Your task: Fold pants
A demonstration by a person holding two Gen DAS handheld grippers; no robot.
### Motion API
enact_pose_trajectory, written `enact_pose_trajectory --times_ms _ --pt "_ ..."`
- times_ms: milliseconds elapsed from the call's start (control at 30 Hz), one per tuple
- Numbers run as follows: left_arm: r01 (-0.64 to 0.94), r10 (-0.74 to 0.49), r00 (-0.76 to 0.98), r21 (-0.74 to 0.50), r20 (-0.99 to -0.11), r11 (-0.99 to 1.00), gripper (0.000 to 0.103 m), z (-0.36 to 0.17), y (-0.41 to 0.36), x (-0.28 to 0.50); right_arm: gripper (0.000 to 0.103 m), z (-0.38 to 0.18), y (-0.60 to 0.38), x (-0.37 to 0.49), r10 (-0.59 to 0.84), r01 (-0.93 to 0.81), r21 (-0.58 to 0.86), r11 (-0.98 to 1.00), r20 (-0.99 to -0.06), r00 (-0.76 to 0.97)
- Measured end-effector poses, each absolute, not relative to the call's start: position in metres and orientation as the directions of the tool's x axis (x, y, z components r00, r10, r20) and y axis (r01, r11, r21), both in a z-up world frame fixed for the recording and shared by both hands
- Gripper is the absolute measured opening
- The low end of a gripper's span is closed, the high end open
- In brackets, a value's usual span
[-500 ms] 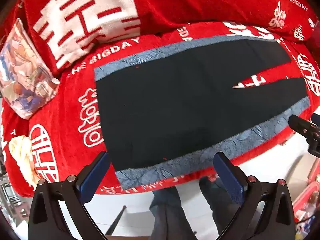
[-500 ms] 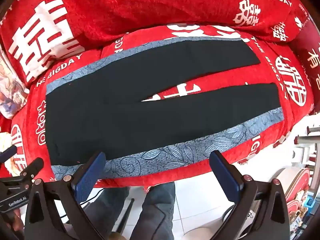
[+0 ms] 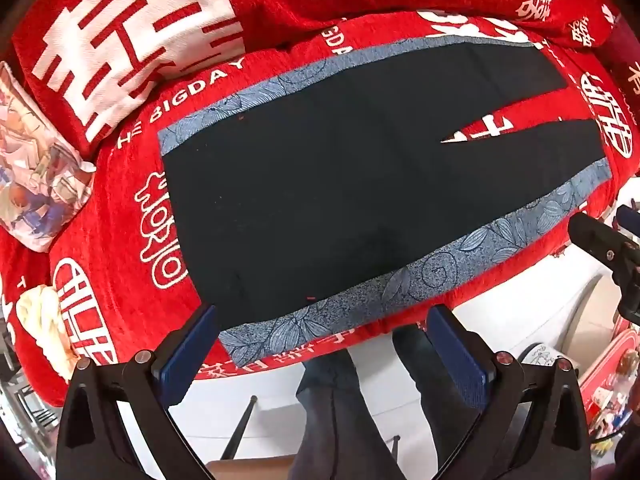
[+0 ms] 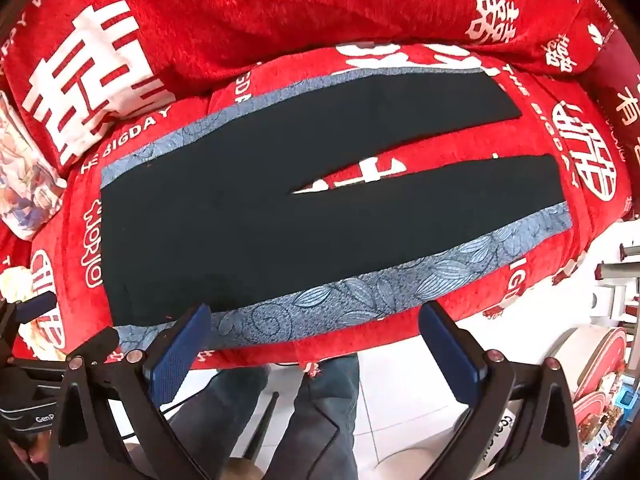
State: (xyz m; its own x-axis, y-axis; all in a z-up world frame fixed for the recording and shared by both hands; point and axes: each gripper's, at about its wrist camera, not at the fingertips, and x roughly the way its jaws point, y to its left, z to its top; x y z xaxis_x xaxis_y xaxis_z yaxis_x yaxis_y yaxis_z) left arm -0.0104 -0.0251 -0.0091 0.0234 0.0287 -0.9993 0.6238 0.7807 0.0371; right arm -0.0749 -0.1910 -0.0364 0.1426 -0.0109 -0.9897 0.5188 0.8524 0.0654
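The pants (image 4: 248,232) are lying flat on the red sofa (image 4: 280,20), waist at the left, both legs spreading to the right. The left gripper (image 3: 320,352) and the right gripper (image 4: 316,348) are hanging above the near edge, both wide open and holding nothing. For a good fold, I think each gripper should be taking the near blue stripe (image 4: 360,296), one by the waist, one by the hem, and lifting together.

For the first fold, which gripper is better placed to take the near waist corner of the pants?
Probably the left gripper: the pants' near waist corner lies just beyond its open jaws. The right gripper hangs further along the near leg.
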Motion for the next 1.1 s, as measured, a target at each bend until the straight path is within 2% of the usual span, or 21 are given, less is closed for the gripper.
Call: enact_pose_trajectory --times_ms 100,267,567,1100 --pt "0.625 0.021 0.003 0.018 -1.0 0.78 0.103 -0.011 -0.027 -0.011 0.103 -0.038 -0.193 -0.076 -0.02 0.515 0.059 0.855 -0.989 0.146" --pt "0.619 0.057 0.017 0.055 -0.998 0.784 0.103 -0.014 -0.03 -0.008 0.103 -0.044 -0.197 -0.074 0.04 0.517 0.1 0.85 -0.991 0.126" --pt "0.595 0.082 0.02 0.078 -0.996 0.8 0.103 -0.012 -0.044 -0.006 0.103 -0.052 -0.204 -0.076 0.056 0.492 0.097 0.865 -0.994 0.097" --pt "0.456 0.129 0.066 0.145 -0.989 0.878 0.103 0.004 -0.07 -0.017 0.103 -0.037 -0.25 -0.081 0.078 0.405 0.122 0.906 -0.989 0.122"
